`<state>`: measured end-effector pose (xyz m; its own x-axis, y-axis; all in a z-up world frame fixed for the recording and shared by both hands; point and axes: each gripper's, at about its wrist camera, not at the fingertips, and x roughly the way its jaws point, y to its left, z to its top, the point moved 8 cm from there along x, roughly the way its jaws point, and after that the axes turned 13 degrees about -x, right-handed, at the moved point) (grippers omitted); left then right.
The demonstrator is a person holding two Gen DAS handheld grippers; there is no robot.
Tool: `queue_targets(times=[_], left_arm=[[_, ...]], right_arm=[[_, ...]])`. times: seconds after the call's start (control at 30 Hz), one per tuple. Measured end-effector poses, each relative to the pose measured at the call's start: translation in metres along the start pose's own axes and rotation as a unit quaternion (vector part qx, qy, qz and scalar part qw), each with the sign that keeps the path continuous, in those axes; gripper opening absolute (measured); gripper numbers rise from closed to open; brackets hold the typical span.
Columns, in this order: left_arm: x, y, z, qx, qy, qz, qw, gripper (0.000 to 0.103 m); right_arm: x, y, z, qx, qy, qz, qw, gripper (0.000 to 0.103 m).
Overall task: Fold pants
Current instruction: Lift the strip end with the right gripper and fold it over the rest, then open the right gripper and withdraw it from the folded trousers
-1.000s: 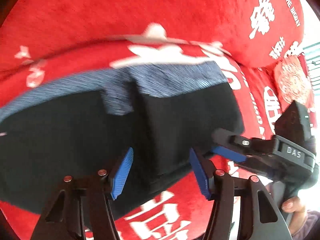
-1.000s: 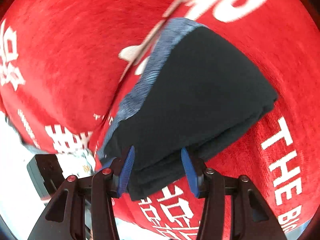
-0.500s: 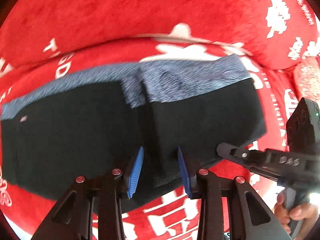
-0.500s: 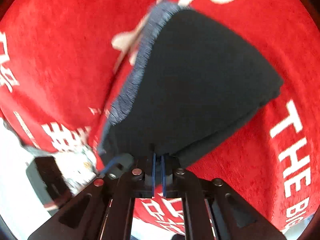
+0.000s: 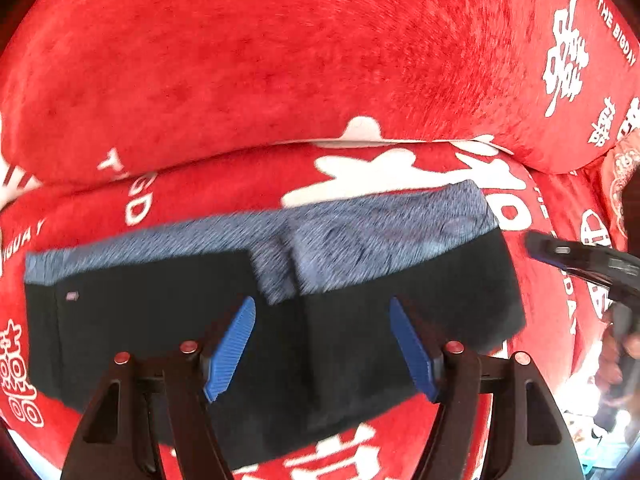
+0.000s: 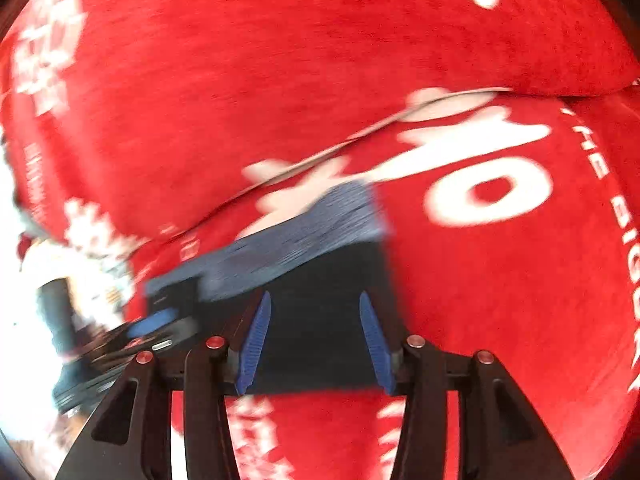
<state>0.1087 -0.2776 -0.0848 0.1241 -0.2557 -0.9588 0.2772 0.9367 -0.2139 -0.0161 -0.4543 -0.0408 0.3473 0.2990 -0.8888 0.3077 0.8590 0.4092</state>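
Observation:
The black pants (image 5: 160,320) lie folded into a long bundle on the red sofa seat (image 5: 224,188), their blue-grey waistband (image 5: 380,240) turned toward the backrest. My left gripper (image 5: 320,348) hovers over the middle of the bundle, jaws opening, and its blue pads press on no cloth. My right gripper (image 6: 314,344) stands over the right end of the pants (image 6: 328,300), jaws also opening and not pinching the cloth. In the left wrist view the right gripper (image 5: 544,248) sits just off the bundle's right end, with a hand (image 5: 616,344) behind it. The left gripper (image 6: 160,332) shows blurred at the left.
The red backrest cushion (image 5: 280,60) with white lettering rises right behind the pants. A round patterned cushion (image 5: 624,184) sits at the far right. Beyond the seat's front edge there is bright, blurred clutter (image 6: 80,280).
Both grippers closed half a second ago and now stand open. The right gripper has let go of the bundle's end, drawn off to the right and rolled. The left gripper has lifted slightly.

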Motion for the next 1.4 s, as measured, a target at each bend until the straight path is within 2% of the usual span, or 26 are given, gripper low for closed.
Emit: queue_targets(times=[0.03, 0.13, 0.2, 0.27, 0.3, 0.37, 0.43, 0.53, 0.57, 0.7, 0.77, 0.8, 0.87, 0.9, 0.97, 1.03, 1.1, 1.23, 1.4], left_arm=[[0.009, -0.007, 0.003, 0.004, 0.002, 0.0, 1.0, 0.071], [0.036, -0.007, -0.004, 0.015, 0.02, 0.031, 0.9992, 0.071], [0.053, 0.008, -0.016, 0.014, 0.035, 0.062, 0.9974, 0.073], [0.059, 0.025, -0.025, -0.012, 0.044, 0.051, 0.9977, 0.085], [0.058, 0.032, -0.027, -0.031, 0.049, 0.04, 0.9975, 0.085], [0.049, 0.043, -0.028, -0.049, 0.059, 0.039, 0.9963, 0.085], [0.032, 0.056, -0.026, -0.049, 0.045, 0.046, 0.9967, 0.084], [0.01, 0.082, -0.027, -0.051, 0.029, 0.052, 0.9969, 0.084], [0.005, 0.092, -0.029, -0.055, 0.025, 0.058, 0.9965, 0.084], [-0.007, 0.126, -0.037, -0.076, 0.02, 0.07, 0.9944, 0.084], [-0.011, 0.143, -0.042, -0.086, 0.022, 0.078, 0.993, 0.084], [-0.013, 0.149, -0.045, -0.089, 0.023, 0.081, 0.9925, 0.084], [-0.016, 0.163, -0.052, -0.09, 0.027, 0.093, 0.9912, 0.085], [-0.019, 0.171, -0.055, -0.091, 0.028, 0.096, 0.9908, 0.084], [-0.023, 0.184, -0.062, -0.096, 0.032, 0.095, 0.9904, 0.084], [-0.026, 0.195, -0.068, -0.104, 0.041, 0.095, 0.9892, 0.084], [-0.031, 0.202, -0.071, -0.114, 0.041, 0.092, 0.9884, 0.084], [-0.036, 0.208, -0.074, -0.129, 0.033, 0.092, 0.9868, 0.085], [-0.039, 0.218, -0.079, -0.138, 0.029, 0.089, 0.986, 0.085]], right_arm=[[0.016, -0.012, 0.002, 0.002, 0.018, -0.005, 1.0, 0.049], [0.055, -0.021, -0.005, 0.038, 0.063, 0.022, 0.997, 0.031], [0.058, -0.011, -0.004, 0.022, 0.067, 0.006, 0.997, 0.031], [0.057, 0.002, -0.008, -0.044, 0.083, -0.044, 0.995, 0.031], [0.058, 0.009, -0.009, -0.086, 0.094, -0.083, 0.988, 0.033], [0.053, 0.017, -0.008, -0.129, 0.099, -0.14, 0.977, 0.037], [0.038, 0.034, -0.002, -0.155, 0.073, -0.179, 0.969, 0.038], [0.017, 0.081, -0.002, -0.195, 0.011, -0.148, 0.97, 0.038], [0.018, 0.1, -0.003, -0.213, 0.008, -0.131, 0.968, 0.038], [0.064, 0.167, -0.009, -0.255, 0.042, -0.075, 0.963, 0.038], [0.092, 0.185, -0.017, -0.227, 0.054, -0.043, 0.971, 0.036], [0.116, 0.186, -0.025, -0.198, 0.084, -0.025, 0.976, 0.035], [0.142, 0.191, -0.044, -0.18, 0.13, -0.035, 0.974, 0.033], [0.139, 0.203, -0.049, -0.221, 0.112, -0.06, 0.967, 0.033], [0.135, 0.226, -0.068, -0.264, 0.132, -0.042, 0.955, 0.033], [0.127, 0.237, -0.083, -0.285, 0.141, -0.045, 0.947, 0.033], [0.117, 0.242, -0.089, -0.299, 0.139, -0.071, 0.941, 0.034], [0.109, 0.245, -0.092, -0.274, 0.142, -0.077, 0.948, 0.036], [0.1, 0.253, -0.103, -0.269, 0.154, -0.081, 0.947, 0.041]])
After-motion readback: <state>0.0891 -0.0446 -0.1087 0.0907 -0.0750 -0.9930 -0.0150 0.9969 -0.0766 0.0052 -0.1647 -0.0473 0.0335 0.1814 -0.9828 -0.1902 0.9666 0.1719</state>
